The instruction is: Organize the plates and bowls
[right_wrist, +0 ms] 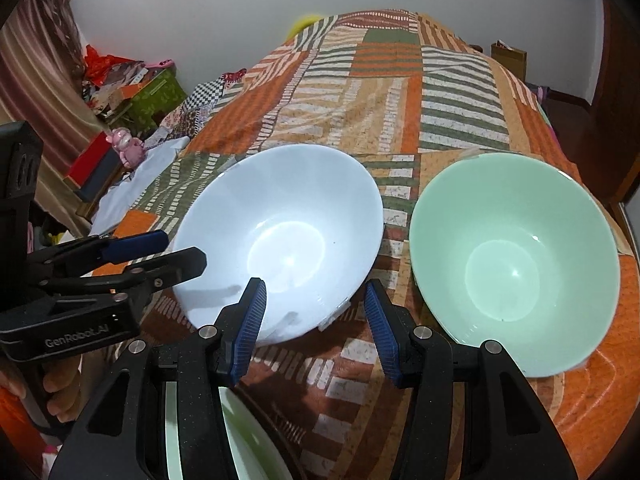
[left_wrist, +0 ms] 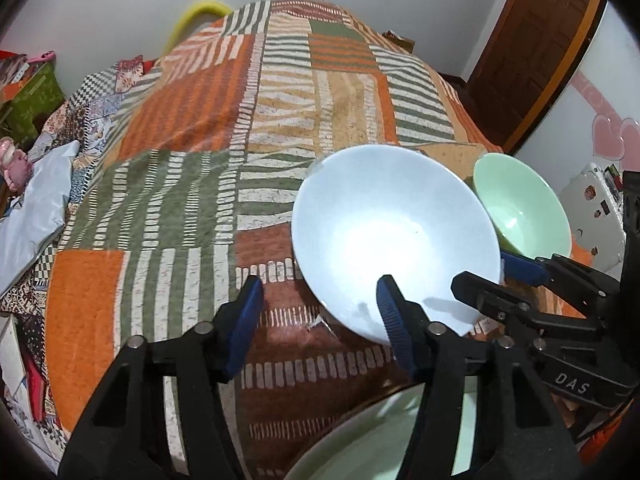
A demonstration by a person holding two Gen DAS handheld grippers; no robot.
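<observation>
We hover both half-open, empty claws, left claw [left_wrist: 320, 320] and right claw [right_wrist: 316, 320], at white bowl's [right_wrist: 280, 236] 6 o'clock rim, ready to nest it with green bowl [right_wrist: 512, 256] at its 3 o'clock on bed [right_wrist: 360, 100]

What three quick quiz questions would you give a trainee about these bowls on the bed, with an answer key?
1. True or false: the white bowl is nested inside the green bowl.
2. The bowls rest on: A) a patterned blanket; B) a wooden table; C) a sink.
3. Which one grips something: the left hand-held gripper, the right hand-held gripper, or neither?
Key: 1 false, they stand side by side, apart. 2 A. 3 neither; both are open.
</observation>
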